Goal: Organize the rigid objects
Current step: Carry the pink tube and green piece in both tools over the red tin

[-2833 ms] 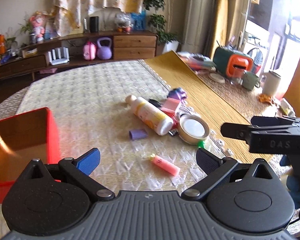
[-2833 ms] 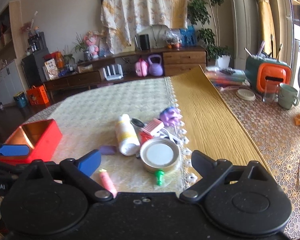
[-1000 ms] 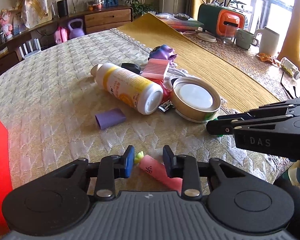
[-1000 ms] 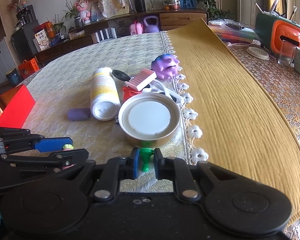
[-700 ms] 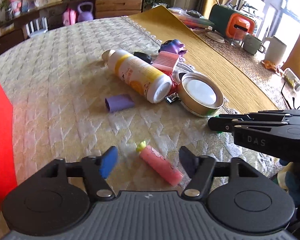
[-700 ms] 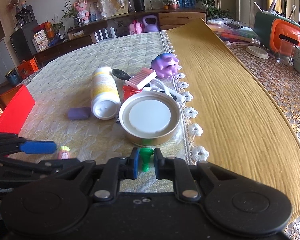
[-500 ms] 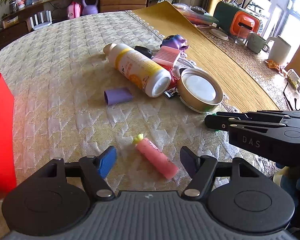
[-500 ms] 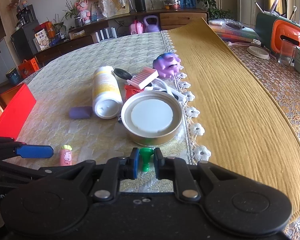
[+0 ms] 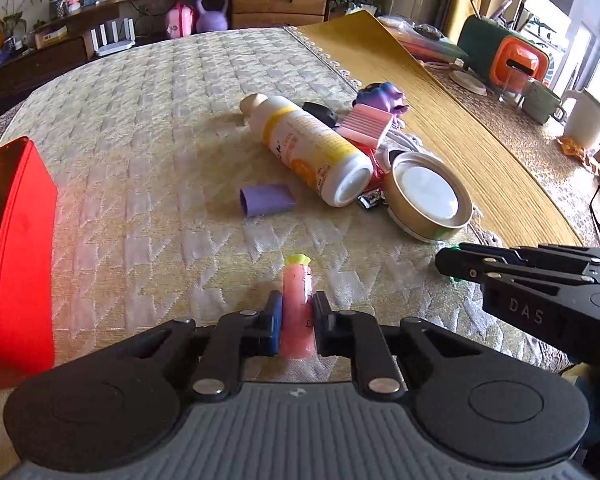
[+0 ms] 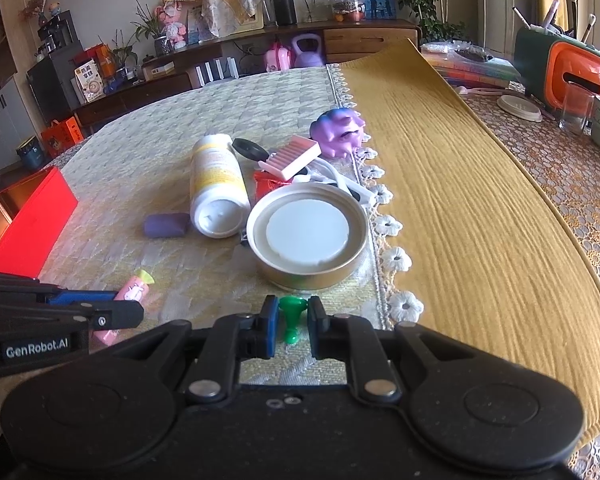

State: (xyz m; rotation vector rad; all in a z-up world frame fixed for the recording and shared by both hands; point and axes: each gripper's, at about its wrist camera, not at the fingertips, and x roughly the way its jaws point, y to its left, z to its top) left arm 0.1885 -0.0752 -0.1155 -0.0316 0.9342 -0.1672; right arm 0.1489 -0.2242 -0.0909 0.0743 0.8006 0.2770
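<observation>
My left gripper (image 9: 296, 316) is shut on a pink tube with a yellow-green tip (image 9: 297, 300), low over the quilted cloth; the tube also shows in the right wrist view (image 10: 130, 290). My right gripper (image 10: 289, 318) is shut on a small green peg (image 10: 290, 316), just in front of a round gold tin (image 10: 307, 236). The right gripper's side shows in the left wrist view (image 9: 540, 276). A white and yellow bottle (image 9: 308, 148), a purple cap (image 9: 266, 199), a pink comb (image 9: 364, 125) and a purple toy (image 10: 340, 130) lie in a pile ahead.
A red open box (image 9: 16, 248) stands at the left on the cloth. A yellow runner (image 10: 460, 200) covers the table's right part. An orange and green holder (image 10: 568, 68), cups and a jug stand at the far right.
My left gripper was open over the pink tube and has now closed on it, with the tube turned to point straight ahead. My right gripper stays shut on the green peg.
</observation>
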